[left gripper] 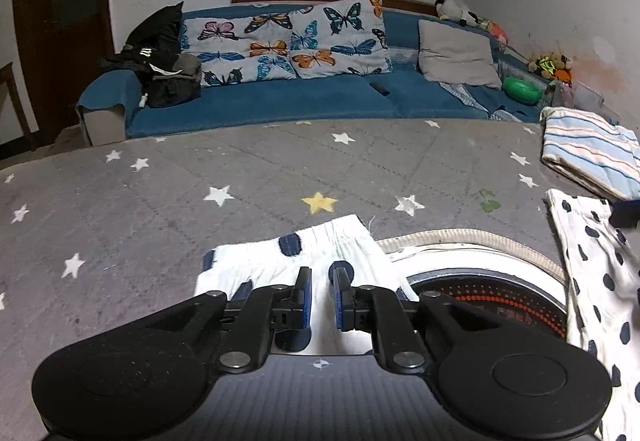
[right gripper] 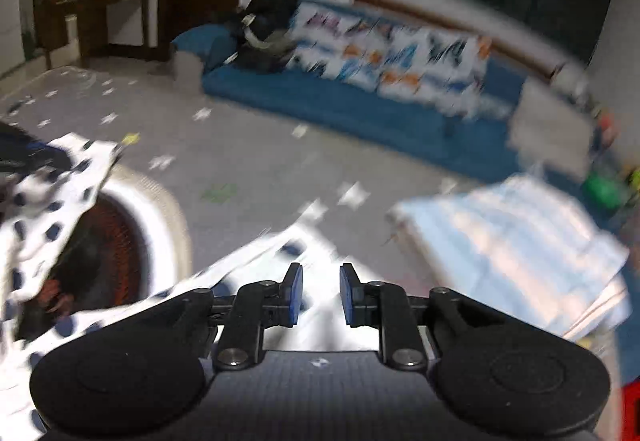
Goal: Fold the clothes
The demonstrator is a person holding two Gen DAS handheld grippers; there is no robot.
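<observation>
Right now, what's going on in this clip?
A person with a handheld gripper in each hand is working on a white garment with dark spots spread over a grey star-print mat. The left gripper and the right gripper each sit over a part of it, jaws apart, nothing visibly pinched. The cloth also drapes around a round heater. A folded striped cloth lies to the right. The right view is motion-blurred.

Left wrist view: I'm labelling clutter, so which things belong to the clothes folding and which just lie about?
Job:
white garment with dark blue spots
folded blue-and-white striped cloth
left gripper
right gripper

Lying about:
butterfly-print pillows
plain grey cushion
green round toy
pile of black clothing
</observation>
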